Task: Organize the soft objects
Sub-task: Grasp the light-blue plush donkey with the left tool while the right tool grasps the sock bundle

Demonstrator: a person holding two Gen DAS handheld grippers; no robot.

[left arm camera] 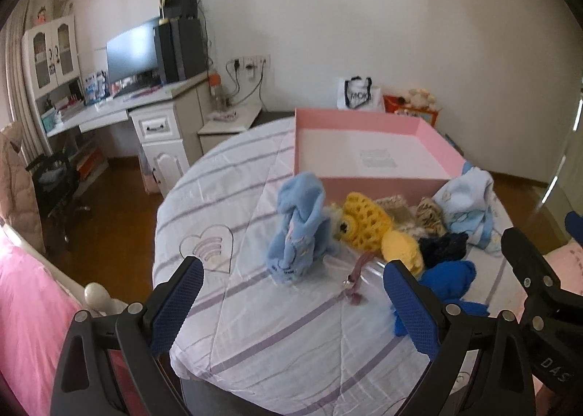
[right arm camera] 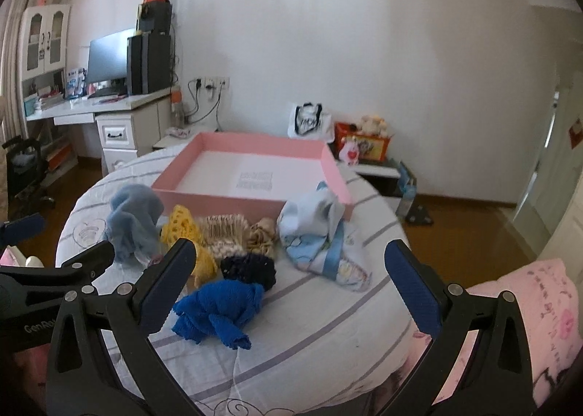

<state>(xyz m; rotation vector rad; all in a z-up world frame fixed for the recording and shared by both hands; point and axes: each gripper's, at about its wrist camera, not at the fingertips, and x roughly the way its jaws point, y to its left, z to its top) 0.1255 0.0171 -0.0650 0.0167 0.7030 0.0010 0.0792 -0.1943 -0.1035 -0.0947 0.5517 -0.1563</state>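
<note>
A pile of soft items lies on the striped bed cover in front of a shallow pink box (left arm camera: 368, 120) (right arm camera: 255, 146) with nothing inside. In it are a light blue plush (left arm camera: 297, 230) (right arm camera: 133, 219), a yellow crochet piece (left arm camera: 368, 221) (right arm camera: 182, 230), a beige knit (right arm camera: 224, 233), a tan scrunchie (right arm camera: 262, 235), a dark navy piece (left arm camera: 442, 246) (right arm camera: 247, 266), a bright blue cloth (left arm camera: 450, 279) (right arm camera: 215, 310) and a pale blue printed cloth (left arm camera: 468, 208) (right arm camera: 317, 233). My left gripper (left arm camera: 293, 303) is open, short of the plush. My right gripper (right arm camera: 291, 277) is open above the bright blue cloth.
A thin pink ribbon (left arm camera: 355, 279) lies on the cover near the plush. A desk with a monitor (left arm camera: 133, 51) and a black chair (left arm camera: 54, 179) stand at the left. A pink pillow (right arm camera: 539, 314) lies at the right. A white bag (right arm camera: 309, 120) and an orange box (right arm camera: 360, 144) sit behind the pink box.
</note>
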